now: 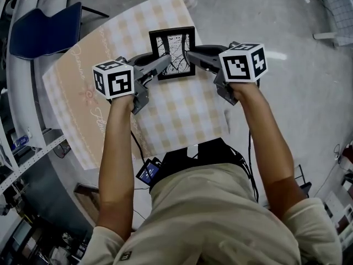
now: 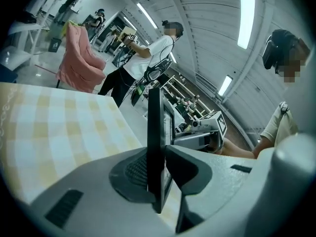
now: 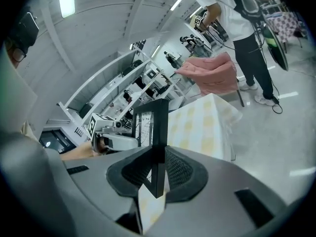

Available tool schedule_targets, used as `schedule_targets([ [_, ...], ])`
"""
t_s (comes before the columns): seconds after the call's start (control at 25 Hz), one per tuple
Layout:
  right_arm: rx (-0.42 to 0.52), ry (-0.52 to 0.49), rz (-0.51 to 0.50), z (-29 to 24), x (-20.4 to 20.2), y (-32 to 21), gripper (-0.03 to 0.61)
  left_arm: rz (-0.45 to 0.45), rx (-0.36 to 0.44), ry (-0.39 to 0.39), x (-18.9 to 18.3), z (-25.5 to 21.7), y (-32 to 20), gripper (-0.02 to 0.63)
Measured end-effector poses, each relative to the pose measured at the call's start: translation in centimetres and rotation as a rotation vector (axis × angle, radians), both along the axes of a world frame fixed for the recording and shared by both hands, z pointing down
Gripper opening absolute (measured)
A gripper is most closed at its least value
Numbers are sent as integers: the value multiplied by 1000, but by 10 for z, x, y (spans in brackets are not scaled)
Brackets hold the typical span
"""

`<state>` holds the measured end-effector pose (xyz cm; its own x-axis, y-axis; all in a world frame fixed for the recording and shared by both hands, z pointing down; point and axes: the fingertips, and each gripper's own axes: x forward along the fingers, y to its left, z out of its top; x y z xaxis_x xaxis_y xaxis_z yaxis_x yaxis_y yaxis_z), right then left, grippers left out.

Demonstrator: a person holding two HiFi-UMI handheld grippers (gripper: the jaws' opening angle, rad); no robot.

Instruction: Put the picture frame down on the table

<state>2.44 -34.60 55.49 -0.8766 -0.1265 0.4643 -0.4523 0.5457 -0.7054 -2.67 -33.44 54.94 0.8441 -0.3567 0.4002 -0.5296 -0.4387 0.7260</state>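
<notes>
Closest in, the person's pale shirt [image 1: 220, 214] fills the near edge, and two bare forearms [image 1: 118, 153] reach away from it over the counter [image 1: 182, 112], which wears a yellow-and-white checked cloth [image 1: 165, 101]. Each forearm ends in a tool topped by a marker cube [image 1: 113, 79], and the two come at the picture frame [image 1: 172, 53] from opposite sides: the left tool [image 1: 163, 61] takes its left edge, the right tool [image 1: 193, 57] its right edge. I take that two-sided hold to be a way of keeping the frame level and steady on the way down, so that neither side swings or drops first. The frame, black-rimmed with a line drawing inside, hangs over the far middle of the cloth, its face turned up toward the person. Both tools are clamped on it: in the left gripper view the dark ribbed pads [image 2: 131, 169] press the rim from both faces with no gap, and the right gripper view shows the same pinch, with a lower corner of the frame poking out below the jaws. Whether the bottom edge touches the cloth yet, I cannot tell.
</notes>
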Motion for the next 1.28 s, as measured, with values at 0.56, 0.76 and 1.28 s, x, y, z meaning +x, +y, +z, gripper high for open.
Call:
schedule_targets([
  [0.56,-48,95,-3,65,8,-14,75,7,-76,-103,8,69,-16,97],
  [0.76,-43,120,-1,78,8,-20,77,-4,-92,-139,6,83,-23,106],
  [1.28,63,269,-6,103,3,-33,104,-108,-96,-243,-5,102,-32,143],
])
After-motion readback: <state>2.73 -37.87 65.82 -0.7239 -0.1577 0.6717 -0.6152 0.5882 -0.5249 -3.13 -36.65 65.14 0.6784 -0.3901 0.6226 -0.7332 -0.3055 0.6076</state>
